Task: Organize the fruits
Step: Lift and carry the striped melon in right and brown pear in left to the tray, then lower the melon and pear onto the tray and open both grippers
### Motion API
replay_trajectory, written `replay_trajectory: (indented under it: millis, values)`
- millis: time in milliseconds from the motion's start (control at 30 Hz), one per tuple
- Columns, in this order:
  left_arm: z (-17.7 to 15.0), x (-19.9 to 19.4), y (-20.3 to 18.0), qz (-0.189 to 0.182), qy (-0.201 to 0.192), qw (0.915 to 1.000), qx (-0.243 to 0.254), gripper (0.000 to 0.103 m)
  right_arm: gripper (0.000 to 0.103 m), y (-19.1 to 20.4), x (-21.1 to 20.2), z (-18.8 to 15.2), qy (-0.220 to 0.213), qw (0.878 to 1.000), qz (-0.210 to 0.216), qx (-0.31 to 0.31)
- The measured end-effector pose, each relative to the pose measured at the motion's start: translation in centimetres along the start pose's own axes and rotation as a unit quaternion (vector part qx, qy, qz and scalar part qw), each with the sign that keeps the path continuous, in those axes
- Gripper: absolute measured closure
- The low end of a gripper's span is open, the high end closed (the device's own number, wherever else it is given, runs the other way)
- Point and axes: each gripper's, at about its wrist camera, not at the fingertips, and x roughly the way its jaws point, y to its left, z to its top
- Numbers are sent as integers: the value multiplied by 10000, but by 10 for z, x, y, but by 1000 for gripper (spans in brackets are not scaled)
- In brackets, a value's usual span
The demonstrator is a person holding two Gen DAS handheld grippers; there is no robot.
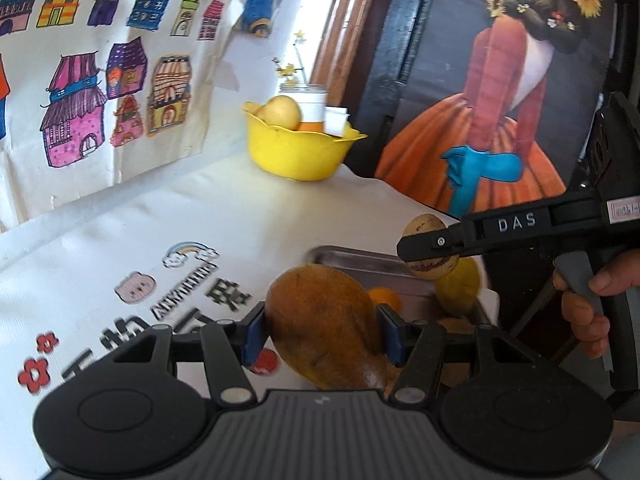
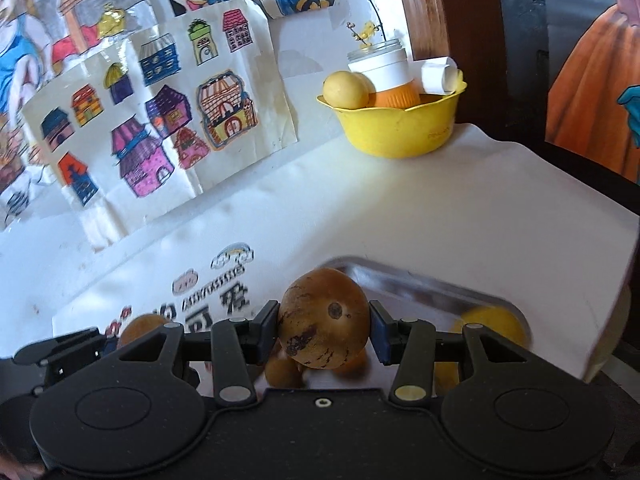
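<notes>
I am in carry step: my left gripper (image 1: 322, 330) is clamped on a long brown fruit (image 1: 324, 324), right gripper (image 2: 324, 326) clamped on a round spotted fruit (image 2: 323, 318), both above metal tray (image 2: 420, 280); next, I think, bring them to yellow bowl (image 2: 396, 132) at approx. 1 o'clock w/o dropping.

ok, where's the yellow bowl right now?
The yellow bowl sits at the far end of the white table, by the wooden frame; in the left wrist view it shows upper centre. It holds a pale round fruit and a white jar.
</notes>
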Motion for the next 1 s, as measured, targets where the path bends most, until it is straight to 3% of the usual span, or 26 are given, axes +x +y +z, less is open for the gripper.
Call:
replay_trajectory:
  millis: [500, 1000]
  values:
    - [-38, -28, -45, -281, 171, 9995, -15, 42, 54, -17, -43, -50, 94, 9999, -40, 99]
    - [-70, -27, -58, -450, 467, 9978, -99, 42, 54, -18, -75, -86, 225, 9997, -19, -46]
